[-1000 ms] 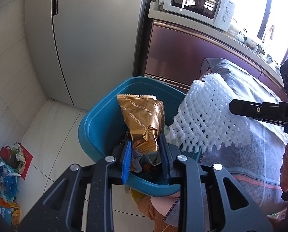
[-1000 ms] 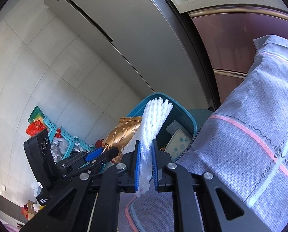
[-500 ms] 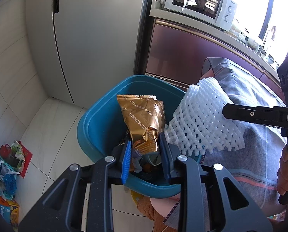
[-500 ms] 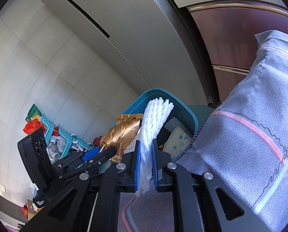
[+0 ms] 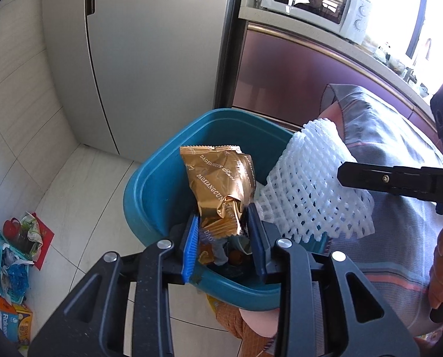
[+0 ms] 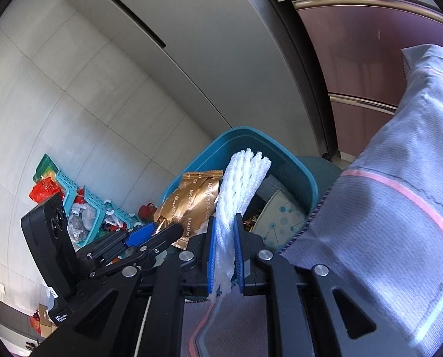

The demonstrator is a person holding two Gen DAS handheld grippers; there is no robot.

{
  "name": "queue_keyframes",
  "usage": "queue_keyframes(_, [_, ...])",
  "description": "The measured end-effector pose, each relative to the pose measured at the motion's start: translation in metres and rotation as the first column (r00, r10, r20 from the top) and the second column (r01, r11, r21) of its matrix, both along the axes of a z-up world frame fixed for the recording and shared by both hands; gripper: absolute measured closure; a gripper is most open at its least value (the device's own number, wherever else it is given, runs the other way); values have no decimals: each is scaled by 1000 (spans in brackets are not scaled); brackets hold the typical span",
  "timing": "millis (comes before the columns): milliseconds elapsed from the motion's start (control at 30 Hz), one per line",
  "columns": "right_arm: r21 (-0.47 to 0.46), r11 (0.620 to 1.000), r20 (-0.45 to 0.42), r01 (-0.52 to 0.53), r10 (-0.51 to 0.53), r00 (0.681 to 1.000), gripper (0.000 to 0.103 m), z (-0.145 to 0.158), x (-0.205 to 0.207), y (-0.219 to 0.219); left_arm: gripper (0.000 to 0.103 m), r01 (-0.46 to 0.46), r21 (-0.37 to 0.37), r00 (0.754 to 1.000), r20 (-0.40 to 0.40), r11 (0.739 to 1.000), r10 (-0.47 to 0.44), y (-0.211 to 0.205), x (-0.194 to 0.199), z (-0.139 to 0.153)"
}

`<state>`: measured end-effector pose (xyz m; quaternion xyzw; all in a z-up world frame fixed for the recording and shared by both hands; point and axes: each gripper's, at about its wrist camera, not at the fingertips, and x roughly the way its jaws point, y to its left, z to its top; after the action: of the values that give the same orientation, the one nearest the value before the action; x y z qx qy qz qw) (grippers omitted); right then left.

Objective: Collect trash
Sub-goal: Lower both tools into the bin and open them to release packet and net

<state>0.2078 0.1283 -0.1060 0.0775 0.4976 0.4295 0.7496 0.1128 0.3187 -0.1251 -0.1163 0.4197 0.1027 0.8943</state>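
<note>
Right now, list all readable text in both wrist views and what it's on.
"DAOXIANGCUN": printed repeatedly on the gold snack wrapper, with a script line too fine to read.
"DA", cut off by the frame edge: on the right gripper finger.
"Data Acquisition System": small label on the left gripper body, barely legible.
"Rolto...": box on the floor, partly readable.
Microwave brand mark: too small.

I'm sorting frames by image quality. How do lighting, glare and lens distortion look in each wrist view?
Left wrist view: the window at upper right is blown out white, the fridge edges bow from the fisheye, and the gold wrapper is sharp with readable print. Right wrist view: dark vignette at the corners, curved wall-tile lines, and bright sun on the striped cloth.
</note>
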Motion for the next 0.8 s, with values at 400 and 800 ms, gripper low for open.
queue_keyframes(400, [-43,999,8,-30,30,1000,88,-3,2,19,57,-28,-40,1000,2,999,28,13,5,-9])
queue_keyframes(800, [-1,1000,149,5,-4,989,50,20,-21,-45,30,84,-47,979,191,995,-74,-22,-29,39])
